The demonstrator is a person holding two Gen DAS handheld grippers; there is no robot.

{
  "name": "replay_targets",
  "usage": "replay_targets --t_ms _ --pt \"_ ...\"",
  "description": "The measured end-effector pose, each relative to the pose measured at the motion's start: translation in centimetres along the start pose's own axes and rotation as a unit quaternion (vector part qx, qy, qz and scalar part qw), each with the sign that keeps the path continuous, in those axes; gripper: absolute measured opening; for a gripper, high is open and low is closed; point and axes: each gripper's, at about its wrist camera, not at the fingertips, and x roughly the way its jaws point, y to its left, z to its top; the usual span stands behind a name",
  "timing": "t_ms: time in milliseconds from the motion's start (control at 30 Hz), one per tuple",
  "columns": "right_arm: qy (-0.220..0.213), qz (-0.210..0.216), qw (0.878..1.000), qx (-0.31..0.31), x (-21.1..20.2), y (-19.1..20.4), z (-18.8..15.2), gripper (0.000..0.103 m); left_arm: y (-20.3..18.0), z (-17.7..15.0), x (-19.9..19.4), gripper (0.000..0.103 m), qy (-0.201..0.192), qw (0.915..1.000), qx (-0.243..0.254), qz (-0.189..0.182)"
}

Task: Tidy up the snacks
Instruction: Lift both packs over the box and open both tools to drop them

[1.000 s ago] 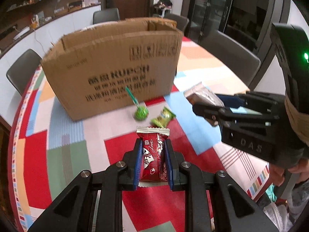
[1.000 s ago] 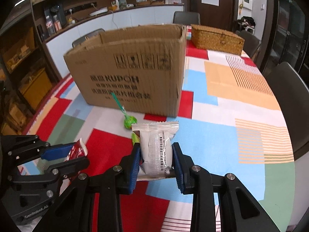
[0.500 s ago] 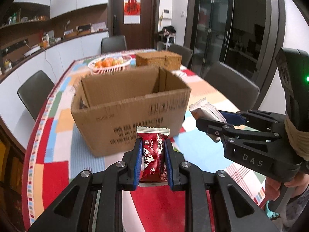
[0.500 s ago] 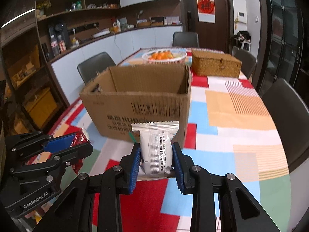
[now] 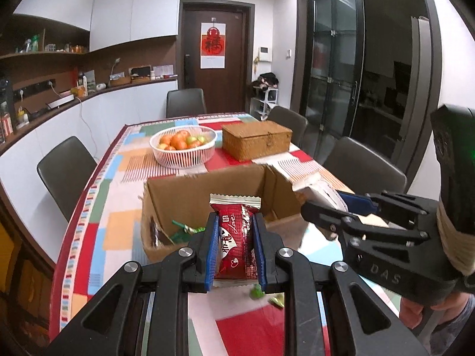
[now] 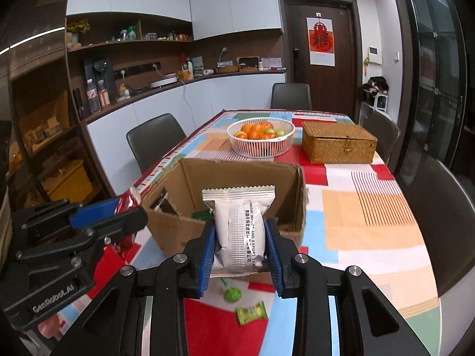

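Note:
My left gripper (image 5: 234,247) is shut on a red snack packet (image 5: 236,237), held upright above the near edge of an open cardboard box (image 5: 184,192). My right gripper (image 6: 241,255) is shut on a white snack packet (image 6: 239,231), raised over the same cardboard box (image 6: 237,178). Each gripper shows in the other's view: the right gripper (image 5: 332,207) at the right, the left gripper (image 6: 118,210) at the left. Some snacks lie inside the box, among them a green wrapper (image 5: 185,228). On the table before the box lie a green lollipop (image 6: 231,293) and a green candy (image 6: 251,313).
Beyond the box a white basket of fruit (image 5: 183,160) and a woven wicker box (image 5: 256,144) stand on the patchwork tablecloth (image 6: 371,207). Dark chairs (image 5: 66,169) ring the table. A counter and shelves run along the left wall.
Both grippers have risen with their packets. The box, seen from its front side earlier, now shows its open inside from above, and the loose candies have slid to the bottom of the views.

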Motion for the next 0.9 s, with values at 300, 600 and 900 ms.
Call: replay_targets --t_ms 300,600,900 --pt "-0.015 0.007 1.0 -0.013 1.8 0.7 3.2 0.033 2.6 3.3 2.7 0.022 -0.008 0.9999 -0.007 0.01" --pt "0.007 0.004 1.0 -0.008 5.5 0.1 5.4 0.033 4.4 4.5 7.5 0.022 0.023 0.9995 -0.019 0.012" --pt "0.053 -0.005 0.999 0.002 9.7 -0.9 5.1 0.033 5.4 3.5 12.2 0.023 0.082 0.9962 -0.027 0.012"
